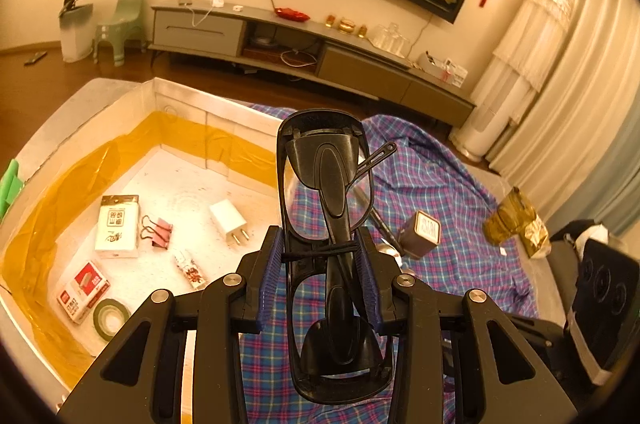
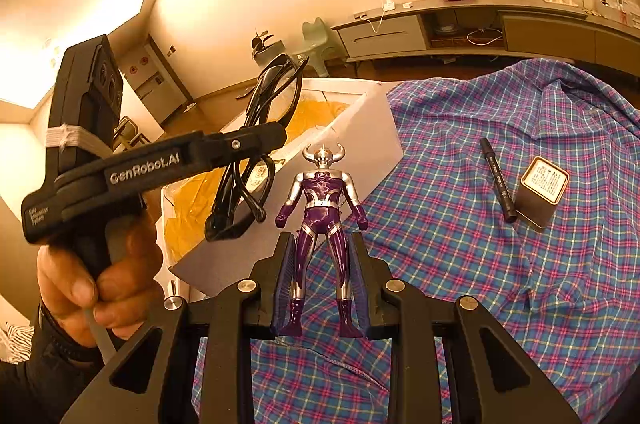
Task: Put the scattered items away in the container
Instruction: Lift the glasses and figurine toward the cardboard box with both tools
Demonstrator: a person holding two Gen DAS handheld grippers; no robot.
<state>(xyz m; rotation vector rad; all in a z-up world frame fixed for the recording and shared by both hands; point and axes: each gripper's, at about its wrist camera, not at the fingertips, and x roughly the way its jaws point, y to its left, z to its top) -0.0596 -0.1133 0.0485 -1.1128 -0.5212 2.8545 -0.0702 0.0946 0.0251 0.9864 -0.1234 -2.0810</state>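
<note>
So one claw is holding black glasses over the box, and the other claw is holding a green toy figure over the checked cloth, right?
Nearly. The toy figure in the right gripper is purple and silver, not green; the right wrist view shows it. The rest holds: the left gripper grips black glasses by the box, above the checked cloth.

Both grippers are chunky matte black with silver round screws and ribbed blue-purple pads (image 1: 273, 266). The left gripper (image 2: 256, 136) has white "GenRobot.AI" lettering; just behind that, white cord wrapping. Bare hand (image 2: 92, 276), dark sleeve.
</note>
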